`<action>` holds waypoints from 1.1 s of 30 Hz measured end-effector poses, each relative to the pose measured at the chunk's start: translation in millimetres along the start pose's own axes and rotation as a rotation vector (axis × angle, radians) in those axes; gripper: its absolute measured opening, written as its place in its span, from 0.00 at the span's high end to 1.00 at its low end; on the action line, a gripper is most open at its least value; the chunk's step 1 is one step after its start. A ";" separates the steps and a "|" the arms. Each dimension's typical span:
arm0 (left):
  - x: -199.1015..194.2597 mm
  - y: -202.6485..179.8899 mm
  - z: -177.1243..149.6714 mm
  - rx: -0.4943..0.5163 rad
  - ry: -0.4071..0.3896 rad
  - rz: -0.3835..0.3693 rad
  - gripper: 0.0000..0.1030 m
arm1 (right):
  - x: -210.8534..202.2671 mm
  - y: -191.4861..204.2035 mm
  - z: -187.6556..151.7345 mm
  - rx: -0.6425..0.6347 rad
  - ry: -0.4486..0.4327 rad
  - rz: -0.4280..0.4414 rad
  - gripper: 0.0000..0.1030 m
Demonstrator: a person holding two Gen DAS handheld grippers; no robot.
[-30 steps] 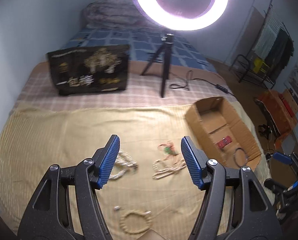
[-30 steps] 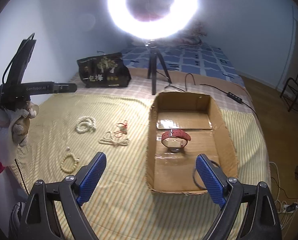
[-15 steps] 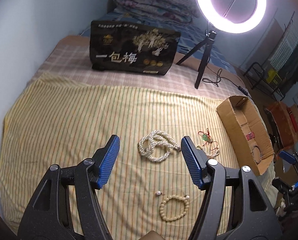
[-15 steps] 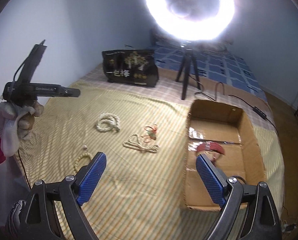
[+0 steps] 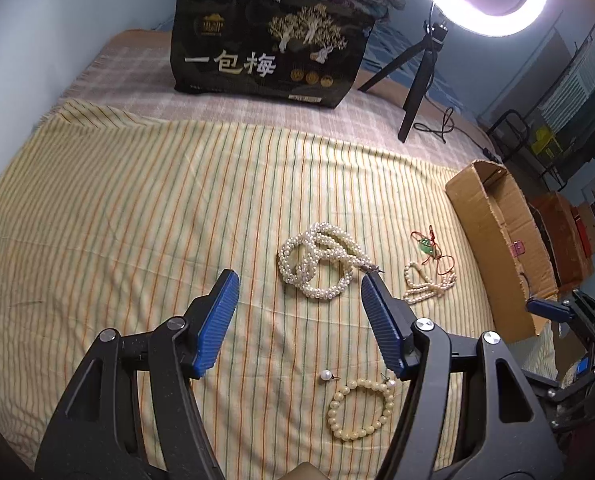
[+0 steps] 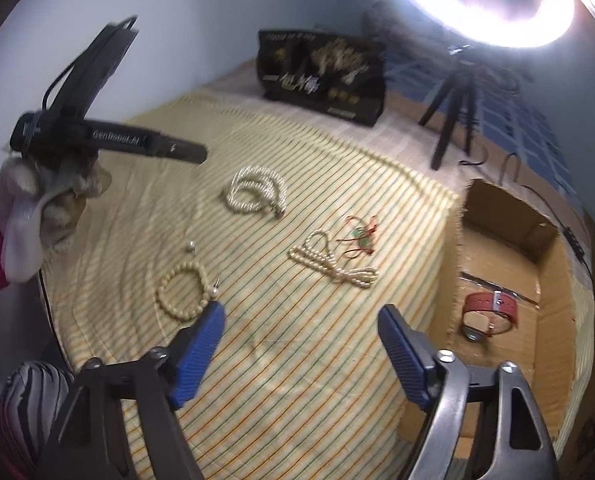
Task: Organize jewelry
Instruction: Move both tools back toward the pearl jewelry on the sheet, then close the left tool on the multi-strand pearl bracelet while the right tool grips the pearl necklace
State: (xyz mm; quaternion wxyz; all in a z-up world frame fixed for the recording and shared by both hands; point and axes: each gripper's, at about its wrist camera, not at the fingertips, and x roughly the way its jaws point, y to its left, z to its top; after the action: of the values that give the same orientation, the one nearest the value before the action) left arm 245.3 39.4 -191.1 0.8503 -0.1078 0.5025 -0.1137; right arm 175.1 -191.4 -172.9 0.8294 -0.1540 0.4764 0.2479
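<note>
Honestly, both grippers are wide open, holding nothing. The left gripper (image 5: pixel 299 292) hovers near the coiled pearl necklace (image 5: pixel 317 266) on the striped sheet (image 5: pixel 137 220), cardboard box (image 5: pixel 493 232) off right. Pinching one loop could let the rest dangle and snag.

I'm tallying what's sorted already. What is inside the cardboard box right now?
In the right wrist view, the cardboard box holds a red-strapped watch on its floor. The near corner is hidden behind the right gripper, so anything lying there cannot be seen.
</note>
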 end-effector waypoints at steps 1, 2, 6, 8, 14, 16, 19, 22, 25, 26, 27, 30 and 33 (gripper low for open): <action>2.7 0.6 0.0 0.001 0.004 0.000 0.37 | 5.6 1.0 2.1 -0.010 0.015 0.007 0.30; 4.5 1.2 0.4 0.000 0.006 0.000 0.37 | 9.0 1.0 3.4 -0.014 0.022 0.010 0.31; 15.7 4.4 0.9 -0.002 0.022 0.002 0.37 | 27.8 -2.9 13.9 -0.005 0.051 0.040 0.41; 21.0 6.1 1.0 -0.003 0.031 0.003 0.37 | 37.2 -5.1 18.3 -0.006 0.067 0.052 0.42; 33.9 11.7 2.6 -0.012 0.053 -0.001 0.37 | 69.1 -5.6 29.6 -0.043 0.134 0.050 0.51; 37.4 11.4 3.7 -0.011 0.059 -0.003 0.37 | 79.3 -5.6 32.3 -0.063 0.153 0.036 0.51; 41.8 11.2 4.8 -0.009 0.066 -0.011 0.37 | 88.6 -7.4 35.8 -0.075 0.172 0.027 0.51; 47.9 12.4 6.3 -0.024 0.080 -0.023 0.37 | 96.3 -9.1 39.0 -0.081 0.185 0.020 0.51; 54.6 13.9 6.4 -0.039 0.092 -0.031 0.37 | 103.1 -11.0 42.1 -0.086 0.196 0.024 0.51; 56.2 14.3 6.6 -0.042 0.094 -0.032 0.37 | 105.0 -10.4 43.1 -0.091 0.199 0.025 0.51; 58.6 14.9 6.6 -0.046 0.098 -0.033 0.37 | 107.2 -9.3 43.2 -0.098 0.203 0.024 0.51; 64.0 14.9 6.8 -0.049 0.103 -0.031 0.37 | 112.5 -6.9 44.7 -0.115 0.215 0.022 0.52; 68.4 14.8 8.4 -0.050 0.103 -0.027 0.37 | 116.8 -6.1 46.4 -0.122 0.221 0.023 0.52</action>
State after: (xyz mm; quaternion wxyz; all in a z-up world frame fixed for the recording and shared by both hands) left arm 286.1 33.4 -248.3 0.8188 -0.1296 0.5467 -0.1181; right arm 261.0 -142.7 -250.9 0.7581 -0.2250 0.5507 0.2672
